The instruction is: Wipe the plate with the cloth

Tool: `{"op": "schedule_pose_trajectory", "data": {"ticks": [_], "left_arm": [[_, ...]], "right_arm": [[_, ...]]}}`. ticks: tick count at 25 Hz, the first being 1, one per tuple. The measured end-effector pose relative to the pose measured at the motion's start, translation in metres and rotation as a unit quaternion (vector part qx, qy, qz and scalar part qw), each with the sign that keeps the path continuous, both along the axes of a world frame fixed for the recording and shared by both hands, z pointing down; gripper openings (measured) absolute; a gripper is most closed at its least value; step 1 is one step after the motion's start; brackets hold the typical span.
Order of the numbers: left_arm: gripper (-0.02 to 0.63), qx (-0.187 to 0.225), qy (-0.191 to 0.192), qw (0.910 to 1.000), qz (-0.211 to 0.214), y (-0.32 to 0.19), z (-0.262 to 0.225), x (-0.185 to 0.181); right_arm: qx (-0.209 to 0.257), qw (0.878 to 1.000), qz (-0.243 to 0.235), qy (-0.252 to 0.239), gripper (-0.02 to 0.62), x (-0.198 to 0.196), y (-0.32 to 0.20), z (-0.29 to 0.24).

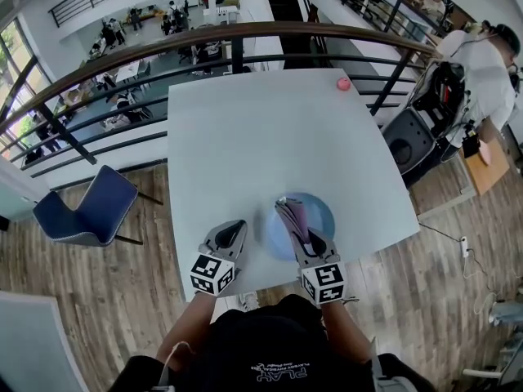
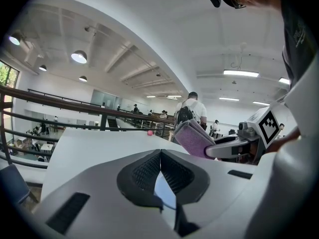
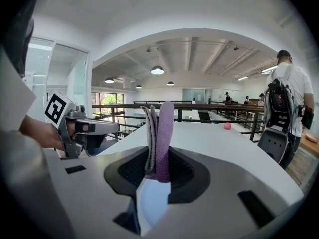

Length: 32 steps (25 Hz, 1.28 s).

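Plate (image 1: 327, 215) is blue and sits on the white counter (image 1: 270, 137) near my edge, right in front of me. My right claw (image 1: 304, 237) is over it, pinched tight on the folded purple cloth (image 1: 292, 216). In the right gripper view the cloth (image 3: 160, 133) stands out past the tips of the claw (image 3: 158, 168) as a thick doubled pad. I'd say it is gripped at one end so the free end can be dragged across the plate. Can't tell if the cloth is touching the plate yet (angle too steep).

My left claw (image 1: 233, 231) is just beside the plate's left rim, over the counter. In the left gripper view its tips (image 2: 160, 156) are closed together with nothing between them. My guess is it's parked there to brace the plate if it slides, or just to stay clear of the wiping path.

Pink ball (image 1: 343, 83) is at the far edge of the counter, well apart and no part of this. The wipe looks barely begun, if at all.
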<state>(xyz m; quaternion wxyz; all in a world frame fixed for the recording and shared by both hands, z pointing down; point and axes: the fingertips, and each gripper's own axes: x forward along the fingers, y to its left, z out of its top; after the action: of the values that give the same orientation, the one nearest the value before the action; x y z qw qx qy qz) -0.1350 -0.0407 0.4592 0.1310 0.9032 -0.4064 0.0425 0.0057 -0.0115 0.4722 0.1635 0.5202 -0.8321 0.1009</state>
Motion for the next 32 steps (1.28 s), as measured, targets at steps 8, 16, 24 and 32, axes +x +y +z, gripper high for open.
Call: {"op": "schedule_pose_trajectory", "data": {"ticks": [8, 16, 24, 32], "left_arm": [[0.014, -0.004, -0.005, 0.9999, -0.013, -0.011, 0.008, 0.007], [0.014, -0.027, -0.019, 0.9988, -0.037, -0.027, 0.029, 0.023], [0.014, -0.057, -0.031, 0.9969, -0.046, -0.036, 0.057, 0.037], [0.014, -0.089, -0.043, 0.9936, -0.055, -0.044, 0.096, 0.034]], "right_arm": [[-0.023, 1.0, -0.012, 0.004, 0.109, 0.006, -0.013, 0.018], [-0.05, 0.998, -0.036, -0.005, 0.109, 0.021, -0.039, 0.034], [-0.089, 0.995, -0.054, 0.007, 0.109, 0.031, -0.05, 0.065], [-0.158, 0.985, -0.063, 0.026, 0.109, 0.028, -0.059, 0.114]]}}
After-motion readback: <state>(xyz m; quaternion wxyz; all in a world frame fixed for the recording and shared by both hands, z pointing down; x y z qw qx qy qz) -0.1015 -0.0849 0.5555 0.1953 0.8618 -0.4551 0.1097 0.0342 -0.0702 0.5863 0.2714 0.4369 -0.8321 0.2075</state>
